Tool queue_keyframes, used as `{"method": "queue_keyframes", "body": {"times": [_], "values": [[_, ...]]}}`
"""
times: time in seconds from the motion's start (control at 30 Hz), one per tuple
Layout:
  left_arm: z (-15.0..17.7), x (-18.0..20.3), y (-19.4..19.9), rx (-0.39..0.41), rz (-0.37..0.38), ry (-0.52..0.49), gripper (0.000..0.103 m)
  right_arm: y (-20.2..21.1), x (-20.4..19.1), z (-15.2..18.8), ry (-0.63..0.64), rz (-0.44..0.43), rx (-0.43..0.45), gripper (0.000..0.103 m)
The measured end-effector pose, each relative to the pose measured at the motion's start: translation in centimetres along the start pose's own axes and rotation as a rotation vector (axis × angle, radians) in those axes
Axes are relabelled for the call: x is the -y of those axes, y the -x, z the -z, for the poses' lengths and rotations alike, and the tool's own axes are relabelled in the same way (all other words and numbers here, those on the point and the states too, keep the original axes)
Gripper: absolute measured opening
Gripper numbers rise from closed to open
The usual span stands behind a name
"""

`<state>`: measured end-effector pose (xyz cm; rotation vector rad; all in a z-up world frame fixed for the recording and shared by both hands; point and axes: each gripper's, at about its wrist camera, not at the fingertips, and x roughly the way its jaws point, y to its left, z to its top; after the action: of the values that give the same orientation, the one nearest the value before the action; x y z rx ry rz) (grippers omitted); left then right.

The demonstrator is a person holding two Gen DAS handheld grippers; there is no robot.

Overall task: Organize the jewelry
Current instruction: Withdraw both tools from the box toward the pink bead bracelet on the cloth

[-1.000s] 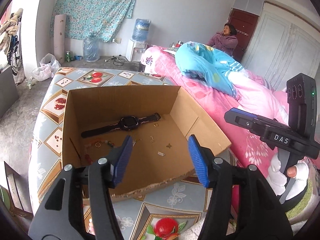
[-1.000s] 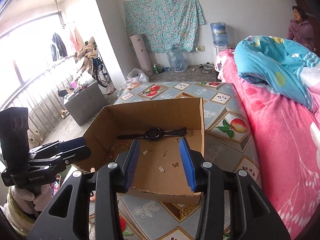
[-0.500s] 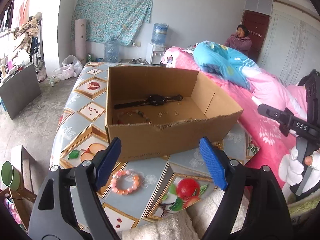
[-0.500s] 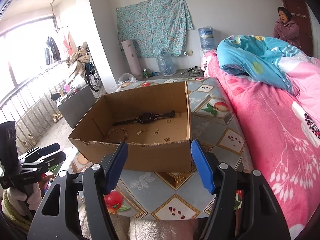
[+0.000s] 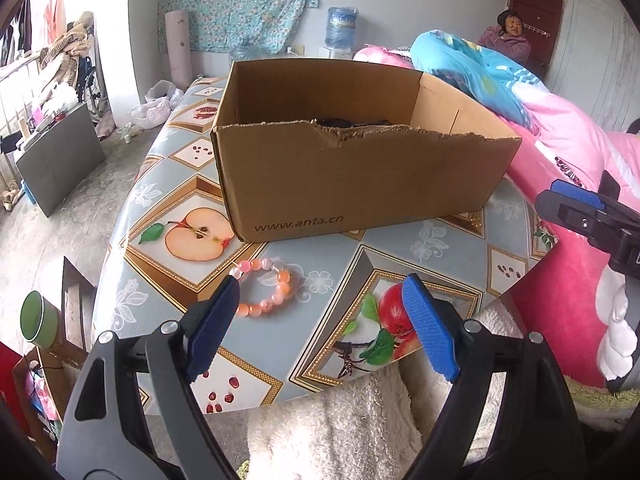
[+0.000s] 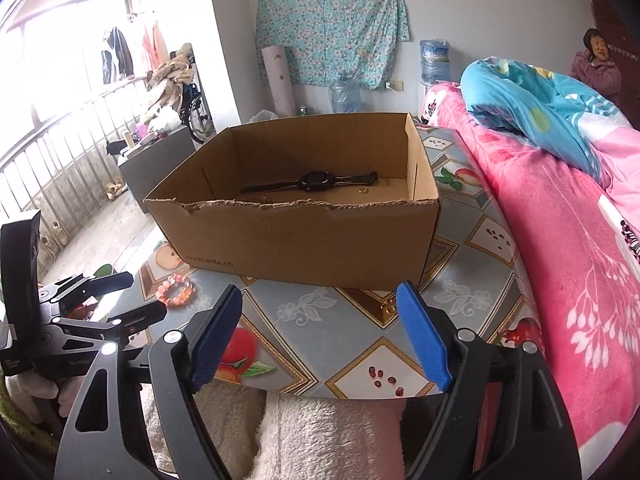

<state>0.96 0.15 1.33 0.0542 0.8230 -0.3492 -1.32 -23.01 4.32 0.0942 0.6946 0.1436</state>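
A brown cardboard box [image 5: 360, 184] stands on the fruit-patterned table [image 5: 432, 240]; it also shows in the right wrist view [image 6: 304, 236]. A black watch [image 6: 316, 181] and a small gold ring [image 6: 364, 190] lie inside it. A pink bead bracelet [image 5: 264, 286] lies on the table in front of the box, just beyond my left finger, also seen in the right wrist view [image 6: 178, 287]. A small gold earring [image 6: 387, 307] lies by the box's front right corner. My left gripper [image 5: 320, 300] is open and empty, low over the table's near edge. My right gripper [image 6: 320, 308] is open and empty.
A pink bed [image 6: 560, 220] with a blue quilt [image 6: 532, 108] runs along the table's right side. A person [image 5: 510, 34] sits at the back. A white fluffy cloth [image 5: 332, 428] lies at the near edge. A green cup [image 5: 38, 316] is at the left.
Both grippers have pulled back and down from over the box to the table's near edge. The bracelet in front of the box has come into view.
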Motion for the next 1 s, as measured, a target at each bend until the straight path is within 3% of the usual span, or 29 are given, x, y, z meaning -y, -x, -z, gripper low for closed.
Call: {"method": "queue_keyframes", "body": {"times": [1.0], "values": [[-0.29, -0.23, -0.39, -0.014, -0.031, 0.014, 0.08, -0.78, 0.11, 0.21, -0.044, -0.006, -0.008, 0.08]]}}
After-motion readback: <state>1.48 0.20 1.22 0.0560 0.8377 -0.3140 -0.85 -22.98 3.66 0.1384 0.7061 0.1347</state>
